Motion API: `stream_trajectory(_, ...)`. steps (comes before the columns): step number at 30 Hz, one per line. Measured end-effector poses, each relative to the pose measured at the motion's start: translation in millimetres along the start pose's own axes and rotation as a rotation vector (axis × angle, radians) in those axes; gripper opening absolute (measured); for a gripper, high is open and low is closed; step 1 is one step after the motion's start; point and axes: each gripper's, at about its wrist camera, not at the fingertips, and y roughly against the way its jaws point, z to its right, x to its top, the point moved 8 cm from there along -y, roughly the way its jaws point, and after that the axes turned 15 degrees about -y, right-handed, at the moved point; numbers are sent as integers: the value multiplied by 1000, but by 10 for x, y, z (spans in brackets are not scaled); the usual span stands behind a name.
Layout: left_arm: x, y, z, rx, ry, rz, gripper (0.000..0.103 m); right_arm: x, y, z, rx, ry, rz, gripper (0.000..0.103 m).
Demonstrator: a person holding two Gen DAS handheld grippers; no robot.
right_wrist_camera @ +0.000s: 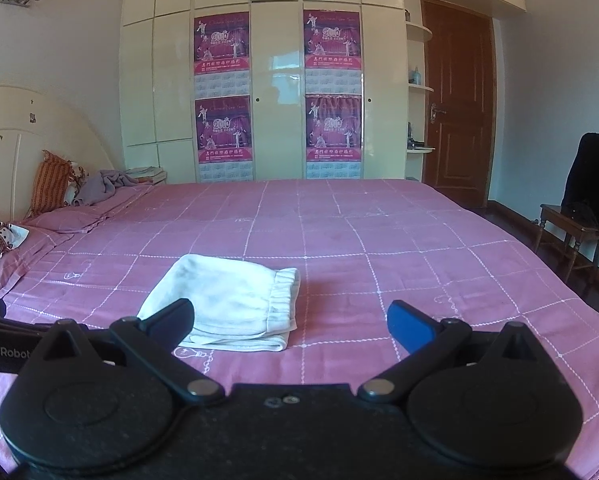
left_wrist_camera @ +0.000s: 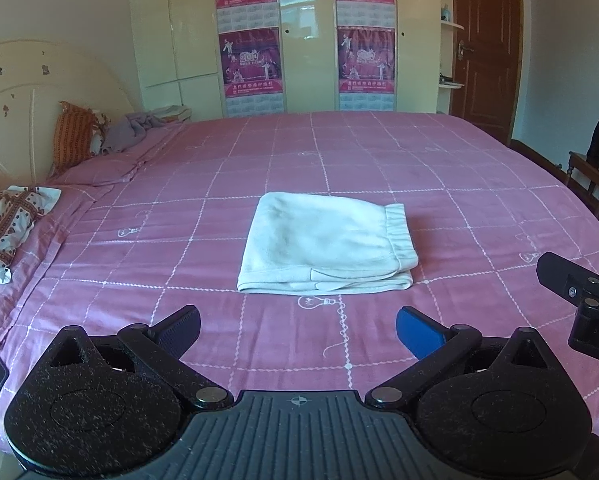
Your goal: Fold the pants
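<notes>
White pants lie folded into a compact rectangle on the pink checked bed, elastic waistband to the right. They also show in the right wrist view, left of centre. My left gripper is open and empty, held back from the pants near the bed's front edge. My right gripper is open and empty, to the right of the pants and just short of them. Its left finger hides the pants' near left corner. Part of the right gripper shows at the right edge of the left wrist view.
Pink bedspread covers the whole bed. Pillows and a grey cloth lie by the headboard at left. A wardrobe with posters stands behind. A wooden door and a chair with dark clothing are at right.
</notes>
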Motion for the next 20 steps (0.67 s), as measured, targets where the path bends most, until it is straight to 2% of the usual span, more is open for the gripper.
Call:
stream_trajectory(12, 16, -133, 67, -19, -2, -17, 103, -43, -41, 17, -14, -5, -5, 103)
stream_trajectory(18, 48, -248, 56, -39, 9, 23, 103, -78, -134, 64, -46, -5, -5, 103)
stream_trajectory(20, 70, -330, 42, -42, 6, 14, 103, -103, -191, 88, -59, -12, -13, 103)
